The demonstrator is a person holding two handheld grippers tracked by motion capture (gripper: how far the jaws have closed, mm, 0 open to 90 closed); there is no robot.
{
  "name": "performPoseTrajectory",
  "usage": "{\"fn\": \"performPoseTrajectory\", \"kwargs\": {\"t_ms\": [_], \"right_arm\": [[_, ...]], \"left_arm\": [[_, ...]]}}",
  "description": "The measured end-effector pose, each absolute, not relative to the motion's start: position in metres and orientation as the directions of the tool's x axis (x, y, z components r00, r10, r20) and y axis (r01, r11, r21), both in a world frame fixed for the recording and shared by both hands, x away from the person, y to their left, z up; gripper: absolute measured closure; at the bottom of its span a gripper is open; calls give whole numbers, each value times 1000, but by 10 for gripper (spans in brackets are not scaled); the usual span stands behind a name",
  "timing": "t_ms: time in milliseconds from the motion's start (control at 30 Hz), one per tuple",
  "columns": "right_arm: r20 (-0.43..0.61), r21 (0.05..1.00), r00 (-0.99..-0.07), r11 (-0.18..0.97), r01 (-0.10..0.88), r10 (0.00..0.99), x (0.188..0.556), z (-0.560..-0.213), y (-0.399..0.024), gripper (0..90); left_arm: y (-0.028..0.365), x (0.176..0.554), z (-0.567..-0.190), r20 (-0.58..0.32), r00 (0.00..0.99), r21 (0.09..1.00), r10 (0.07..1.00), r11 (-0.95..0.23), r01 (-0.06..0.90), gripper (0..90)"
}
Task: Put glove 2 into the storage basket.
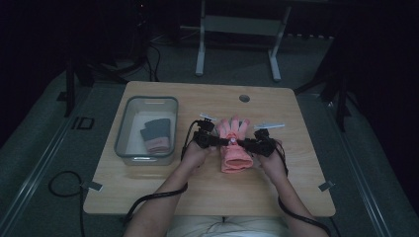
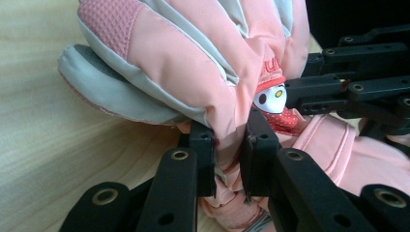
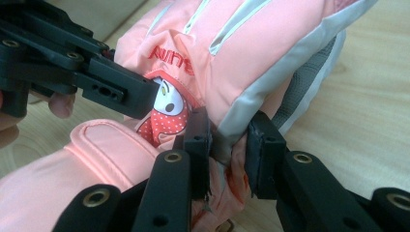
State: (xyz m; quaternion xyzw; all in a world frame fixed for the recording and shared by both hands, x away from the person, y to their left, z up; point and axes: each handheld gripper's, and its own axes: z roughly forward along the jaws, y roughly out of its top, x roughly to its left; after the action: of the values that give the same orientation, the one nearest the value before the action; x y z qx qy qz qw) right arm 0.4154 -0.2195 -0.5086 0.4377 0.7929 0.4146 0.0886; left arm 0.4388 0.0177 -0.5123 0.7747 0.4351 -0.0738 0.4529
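A pink and grey padded glove (image 1: 235,150) lies in the middle of the wooden table (image 1: 286,190), its fingers pointing away from me. My left gripper (image 1: 224,141) comes in from the left and is shut on the glove's edge near the wrist. In the left gripper view the jaws (image 2: 231,140) pinch a fold of the pink fabric (image 2: 193,53). From the right, my right gripper (image 1: 243,143) is shut on the opposite edge. The right gripper view has its pads (image 3: 232,140) pressing the grey-trimmed side of the glove (image 3: 251,43). A small cartoon patch (image 3: 167,108) sits between both grippers.
A clear grey bin (image 1: 129,148) stands at the left of the table with dark and pink folded gloves (image 1: 157,136) inside. A round hole (image 1: 244,98) is near the table's far edge. Cables trail from both grippers toward the front edge.
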Motion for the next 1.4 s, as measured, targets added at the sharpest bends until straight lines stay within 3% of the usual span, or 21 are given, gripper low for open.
{"fn": "performPoseTrajectory", "kwargs": {"t_ms": [433,833,1400], "right_arm": [[207,803,-627,235,547,751,412,-461,-204,734],[188,835,-671,243,493,717,417,-419,-157,734],[176,847,-714,265,460,678,423,-398,-95,734]], "left_arm": [[42,437,-456,-468,654,696,594,-209,687,779],[90,431,-410,-408,653,728,638,-204,654,778],[151,422,-388,-392,610,737,689,-163,657,778]]}}
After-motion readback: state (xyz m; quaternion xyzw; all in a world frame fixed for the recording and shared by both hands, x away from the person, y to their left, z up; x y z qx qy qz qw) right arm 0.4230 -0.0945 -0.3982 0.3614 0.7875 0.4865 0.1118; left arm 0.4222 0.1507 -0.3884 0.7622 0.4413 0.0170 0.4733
